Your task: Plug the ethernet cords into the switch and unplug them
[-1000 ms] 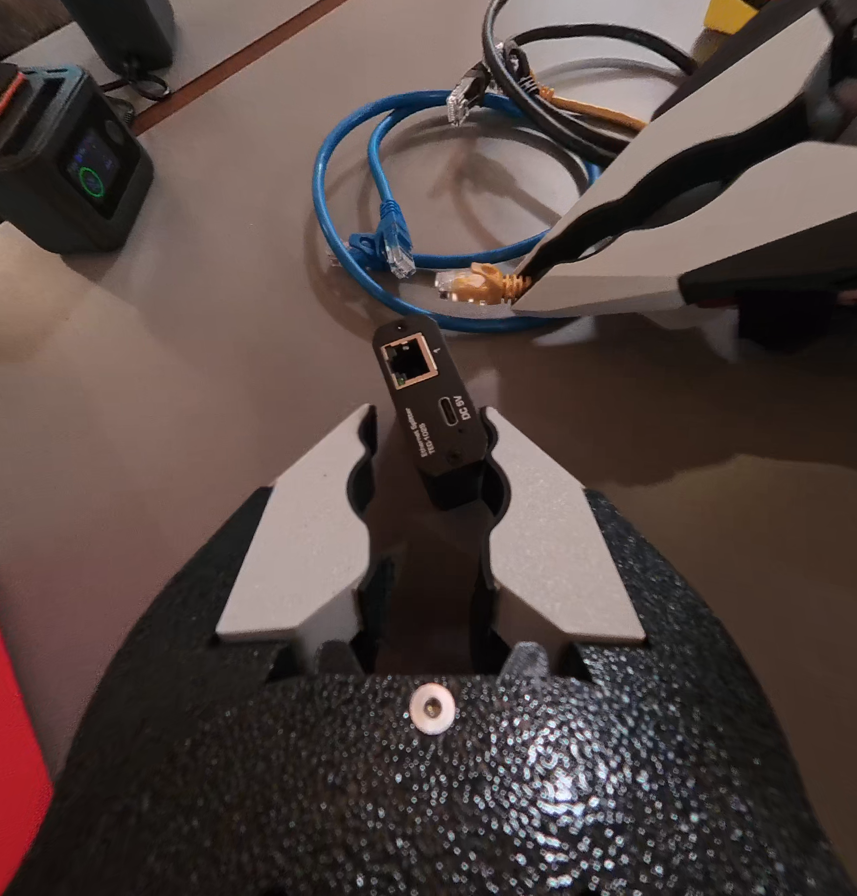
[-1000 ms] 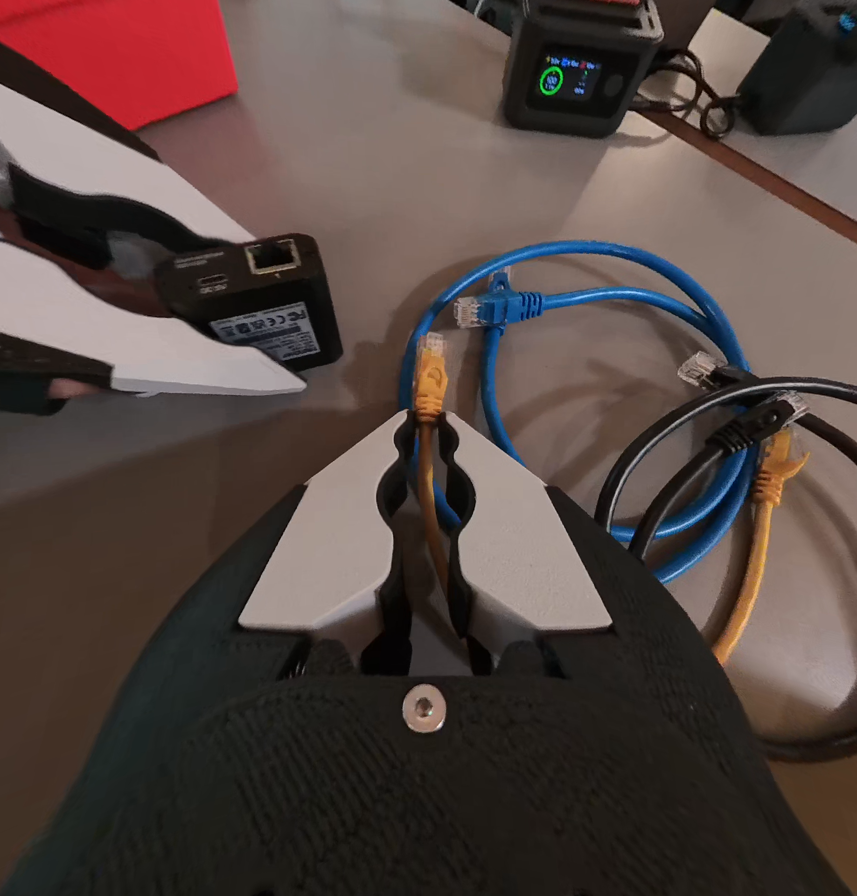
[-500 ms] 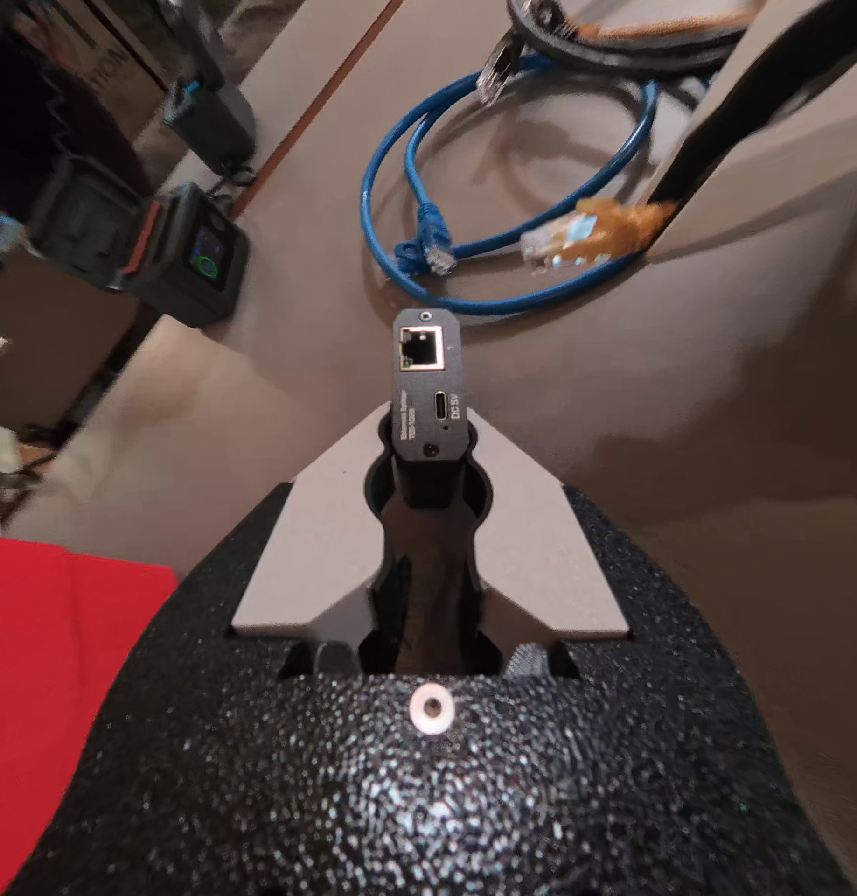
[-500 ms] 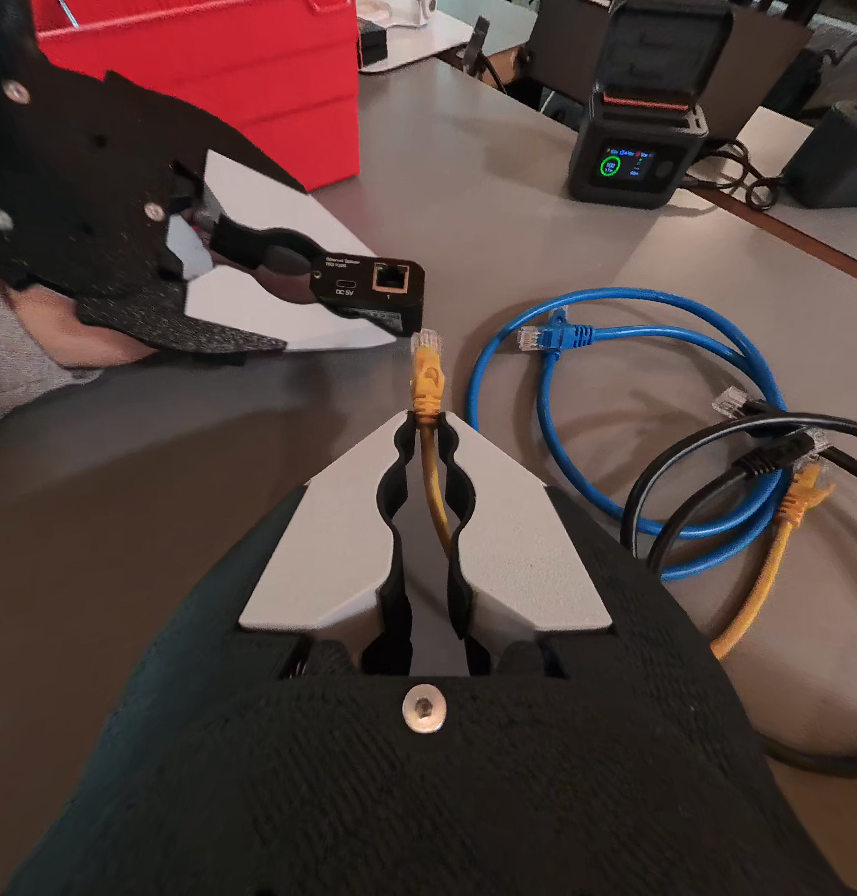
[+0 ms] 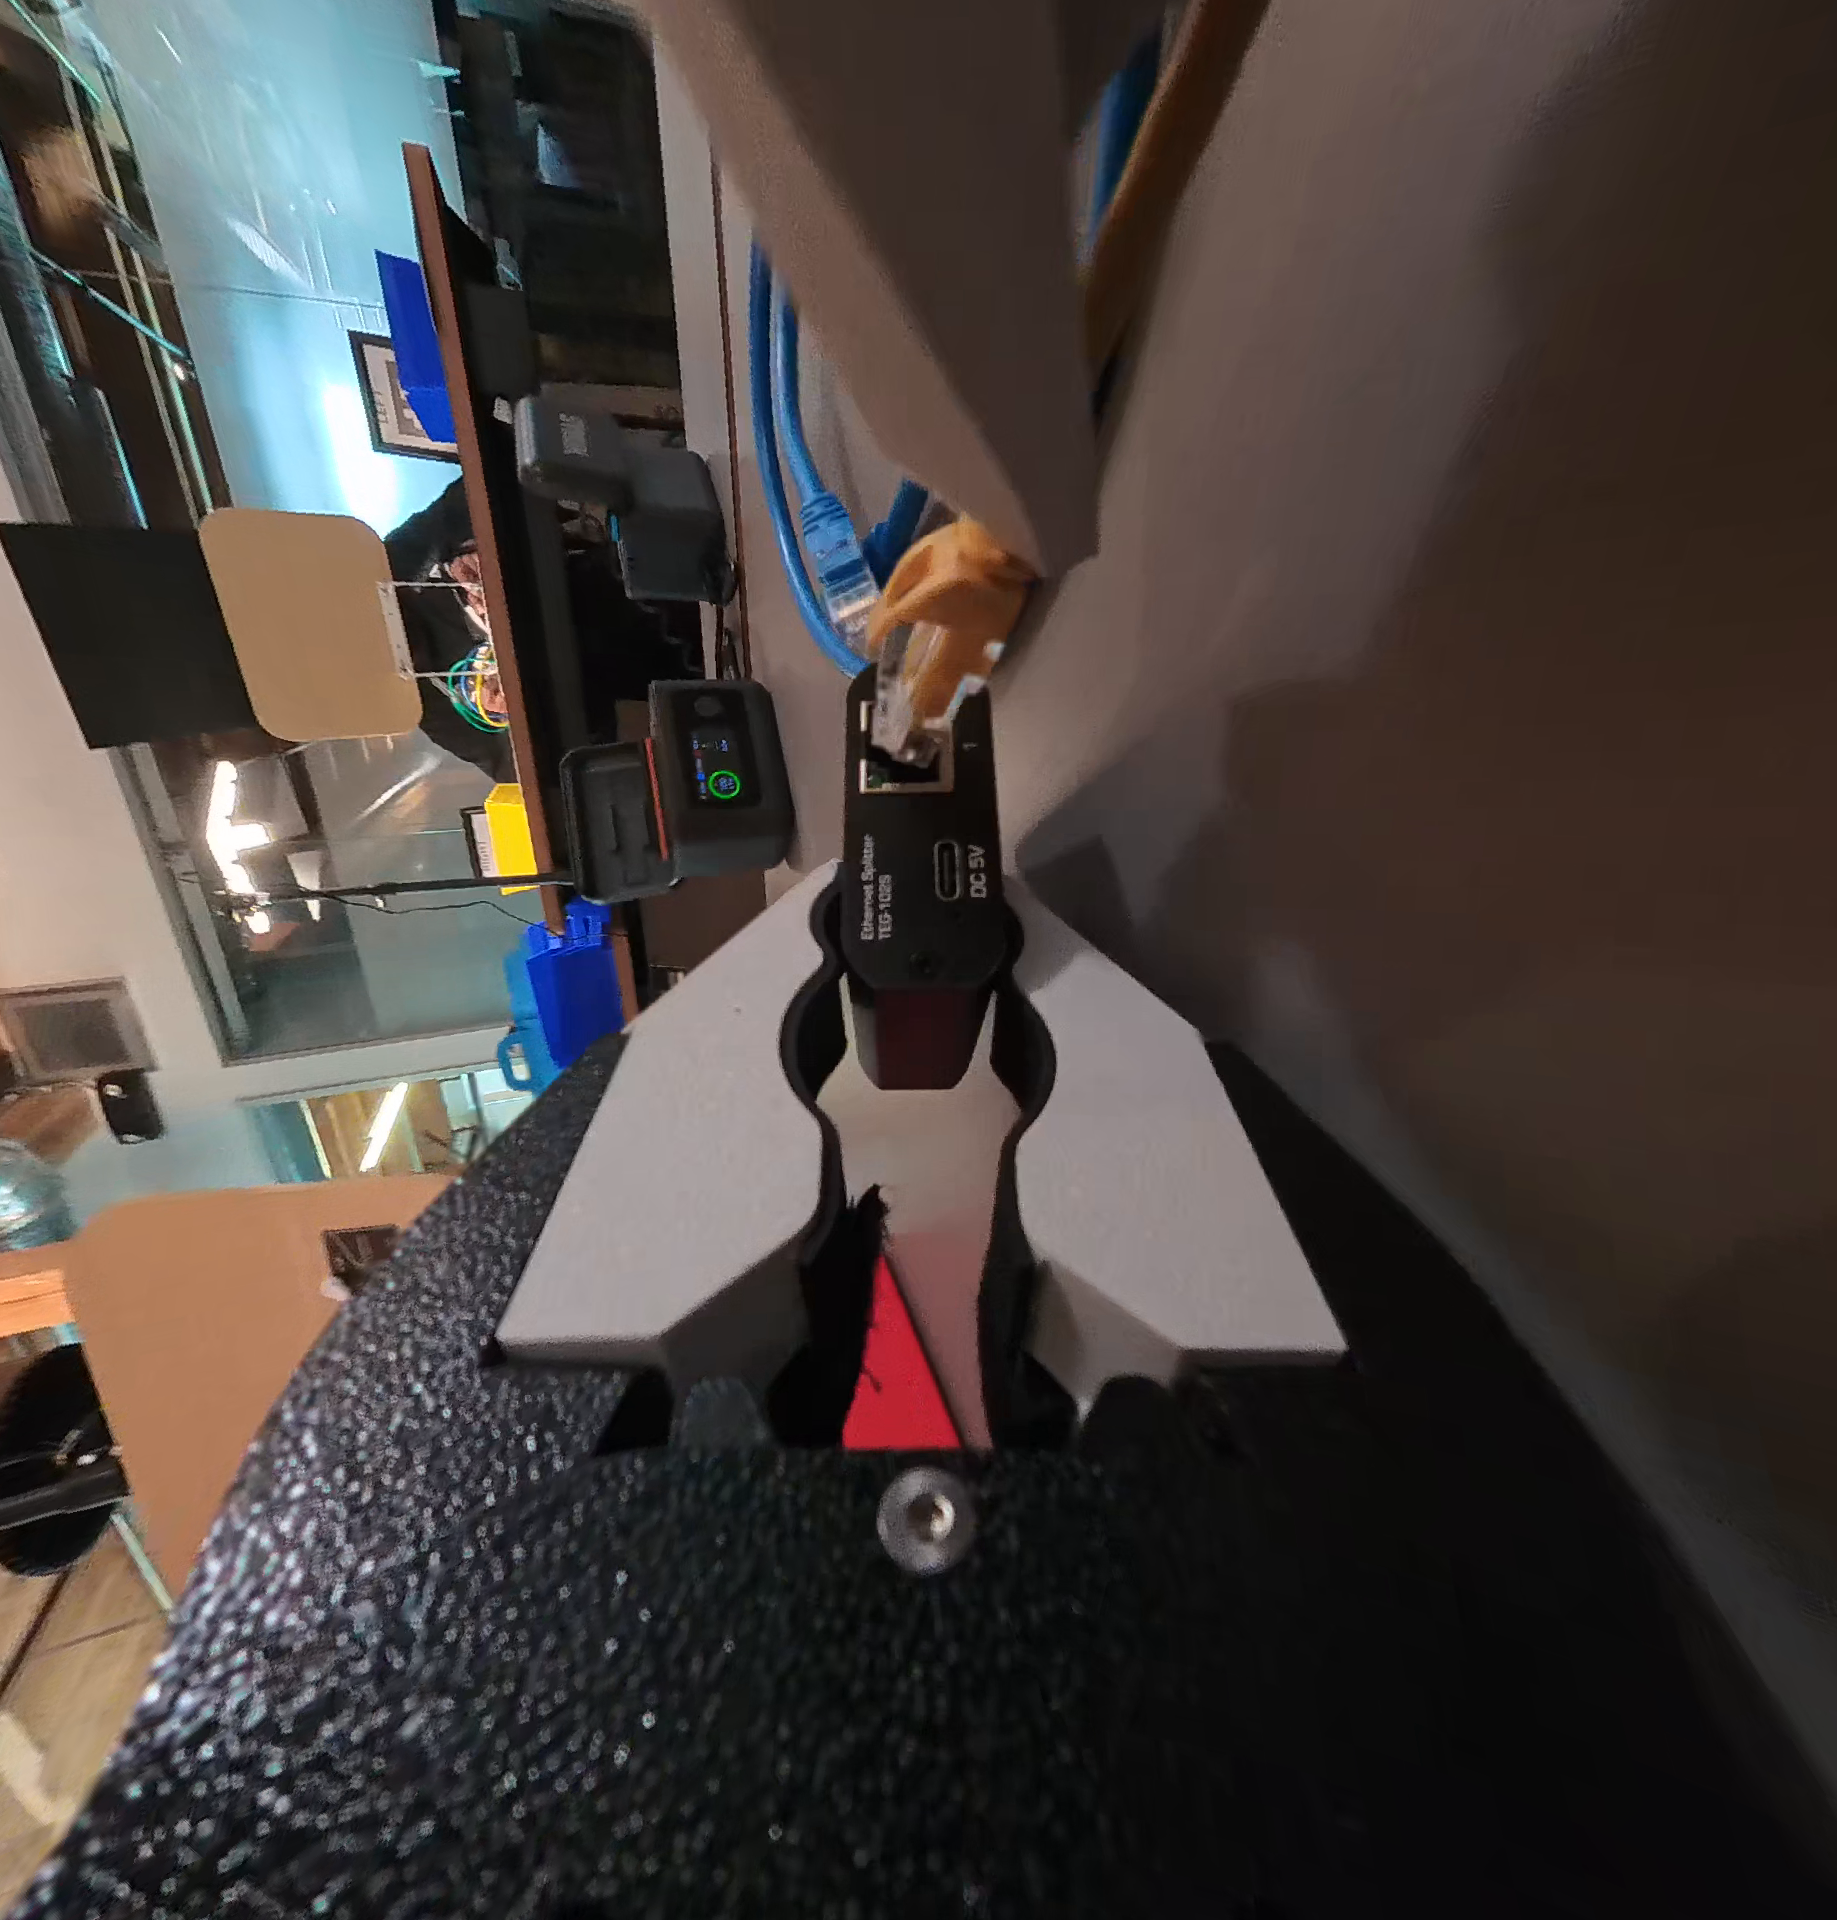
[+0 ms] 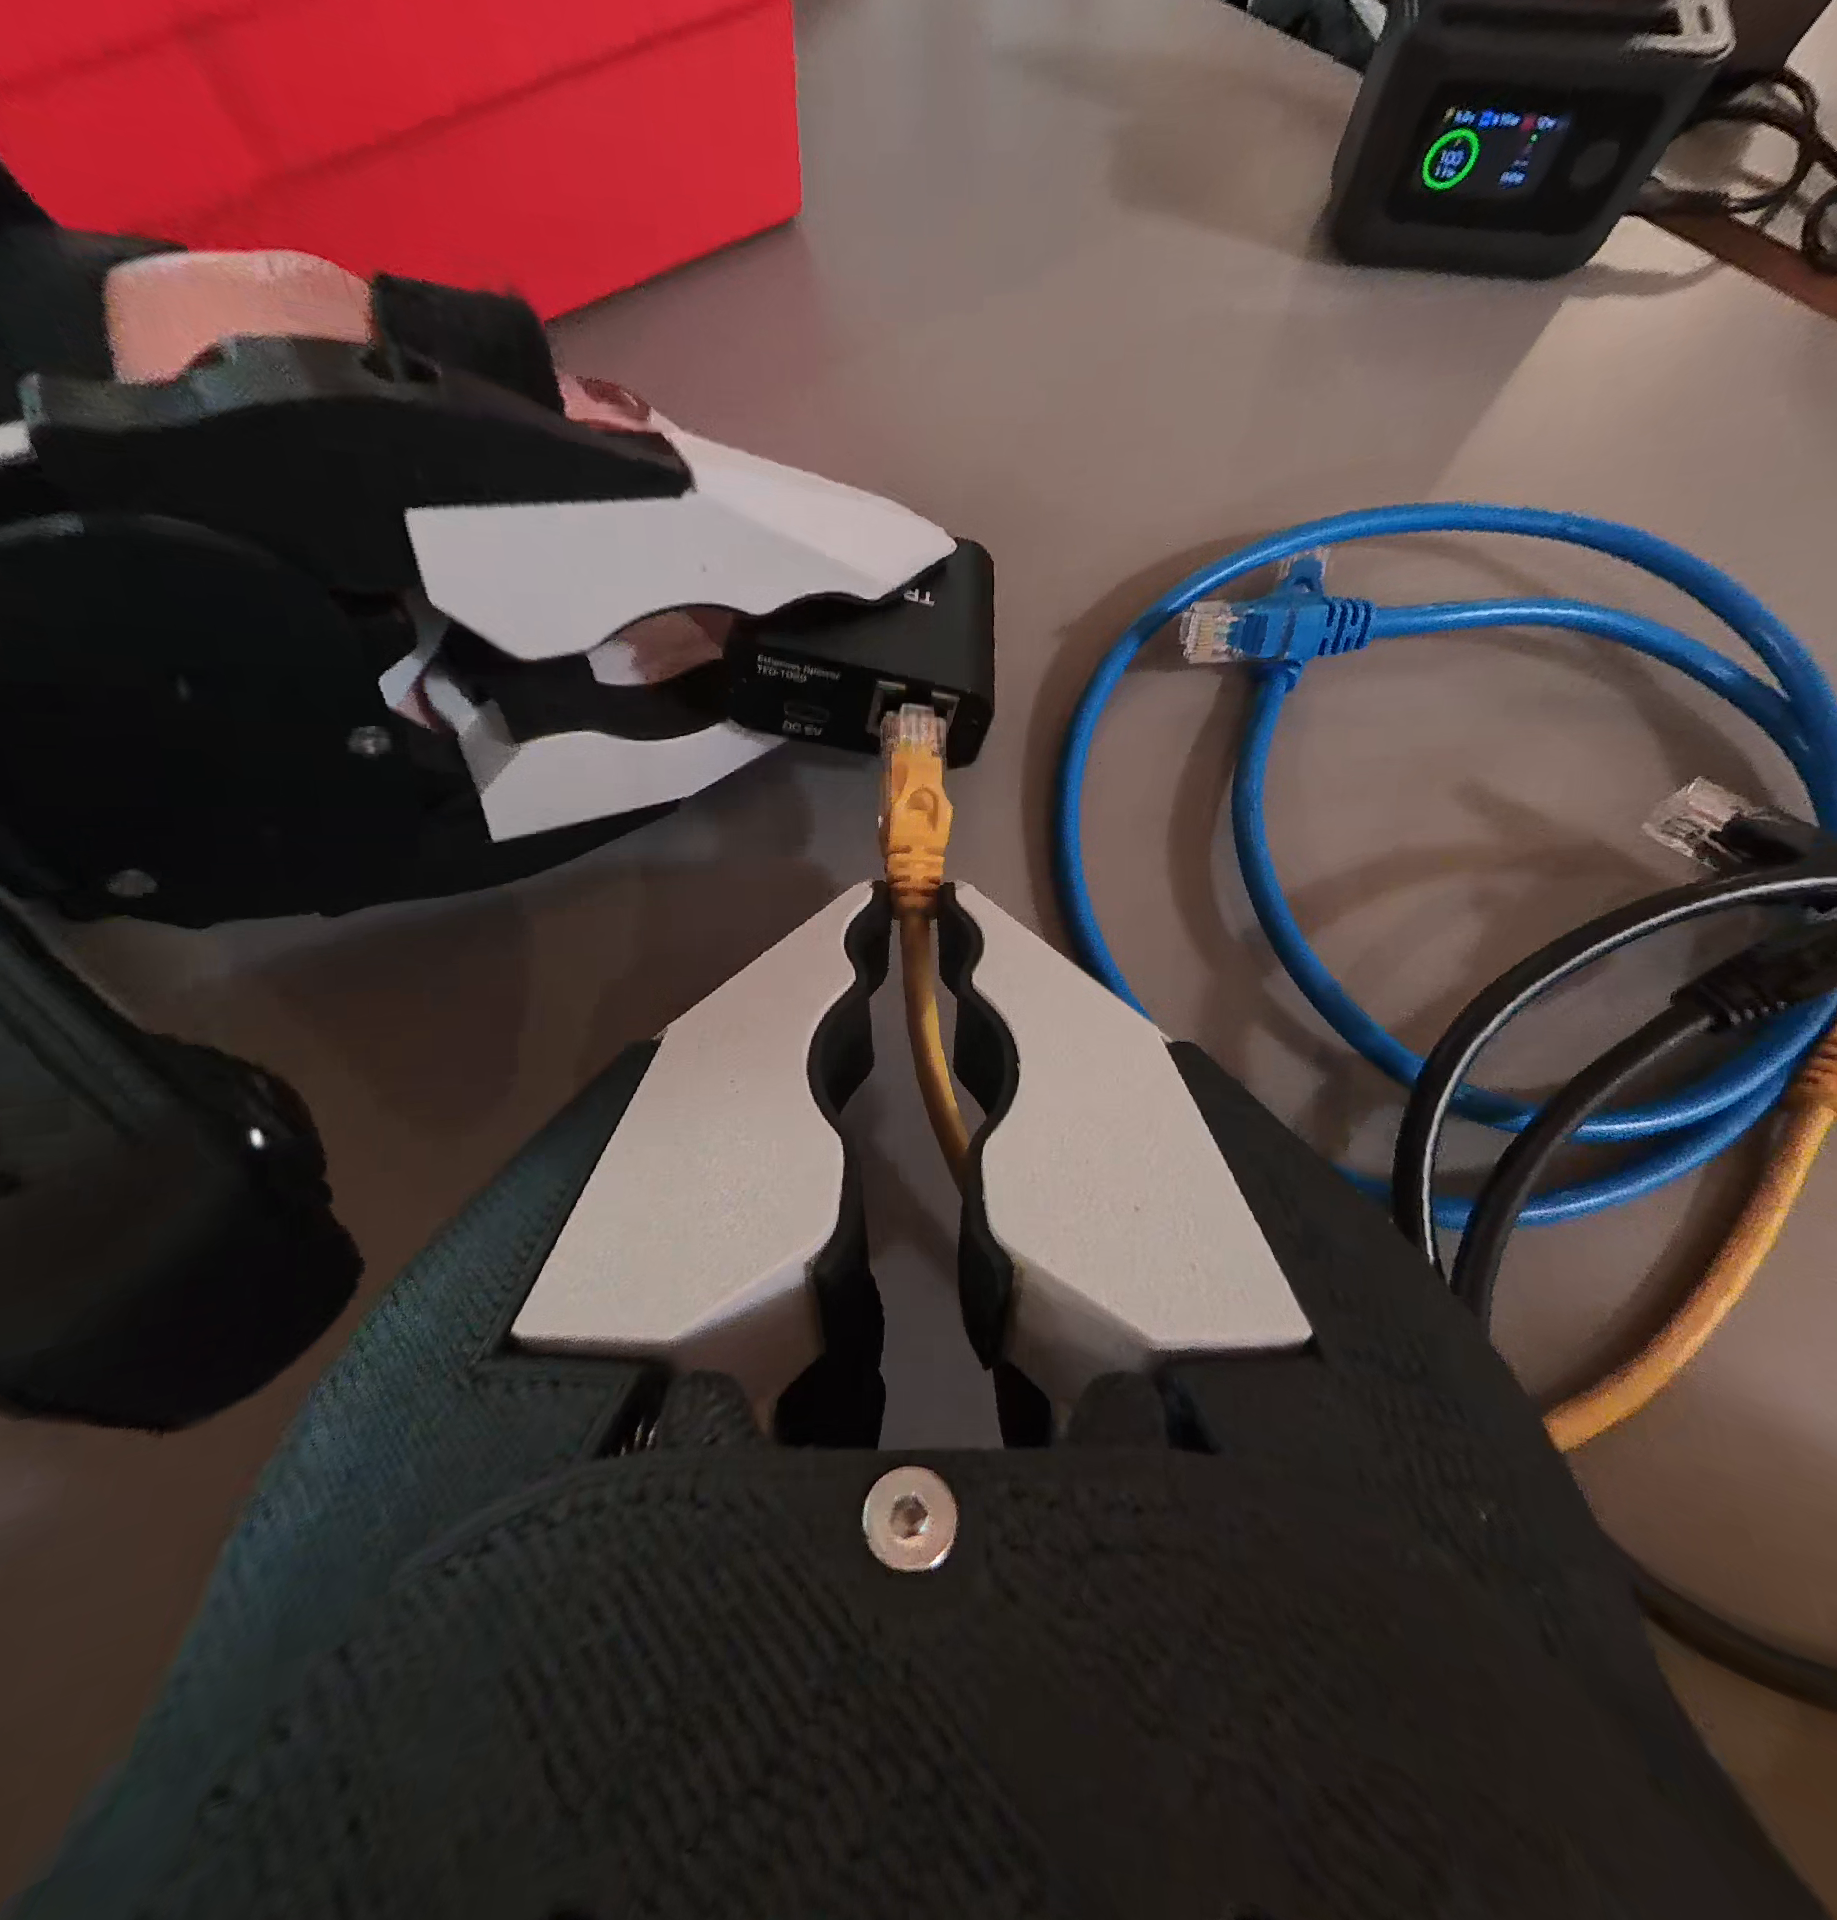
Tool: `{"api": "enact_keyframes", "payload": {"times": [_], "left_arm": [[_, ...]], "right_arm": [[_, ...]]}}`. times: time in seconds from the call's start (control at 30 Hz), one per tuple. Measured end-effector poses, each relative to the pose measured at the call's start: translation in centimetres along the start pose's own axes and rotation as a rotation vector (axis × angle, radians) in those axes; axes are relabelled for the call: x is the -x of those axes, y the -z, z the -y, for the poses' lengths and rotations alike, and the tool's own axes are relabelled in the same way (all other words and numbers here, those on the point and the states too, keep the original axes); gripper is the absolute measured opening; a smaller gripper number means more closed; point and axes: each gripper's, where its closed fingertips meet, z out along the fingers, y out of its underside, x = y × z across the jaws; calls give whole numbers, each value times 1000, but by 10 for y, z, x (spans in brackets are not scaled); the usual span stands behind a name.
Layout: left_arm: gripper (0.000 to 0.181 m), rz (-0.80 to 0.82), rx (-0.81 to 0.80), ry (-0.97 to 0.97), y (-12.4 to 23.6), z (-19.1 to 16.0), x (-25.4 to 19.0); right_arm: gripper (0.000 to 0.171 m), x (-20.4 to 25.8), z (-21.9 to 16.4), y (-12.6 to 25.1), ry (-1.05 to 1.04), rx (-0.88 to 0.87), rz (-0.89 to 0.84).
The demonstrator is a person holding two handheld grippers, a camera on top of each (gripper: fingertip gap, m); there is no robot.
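Note:
My left gripper is shut on the small black switch and holds it off the table, rolled onto its side. The switch also shows in the right wrist view, between the left gripper's fingers. My right gripper is shut on the yellow ethernet cord just behind its plug. The clear plug tip sits at the mouth of the switch's port; whether it is seated I cannot tell. A blue cord and a black cord lie coiled on the table to the right.
A red box stands at the back left. A dark power unit with a lit screen stands at the back right. The grey table is bare between them. A person's hand holds the left gripper. Left tips to right tips: about 8 centimeters.
The left gripper has lifted the switch and rolled it sideways. The right gripper has brought the yellow plug forward from a short gap up to the switch's port.

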Motion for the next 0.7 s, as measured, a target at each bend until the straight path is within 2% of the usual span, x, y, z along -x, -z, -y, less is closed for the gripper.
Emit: {"api": "enact_keyframes", "payload": {"times": [0.27,0.4,0.7], "left_arm": [[21,20,39,-103,4,5,0],[21,38,13,-176,6,11,-1],[20,7,-110,-140,18,25,-8]], "right_arm": [[8,1,-5,-1,1,51,-25],[7,-1,-5,0,7,51,-32],[6,-4,-10,3,60,28,31]]}}
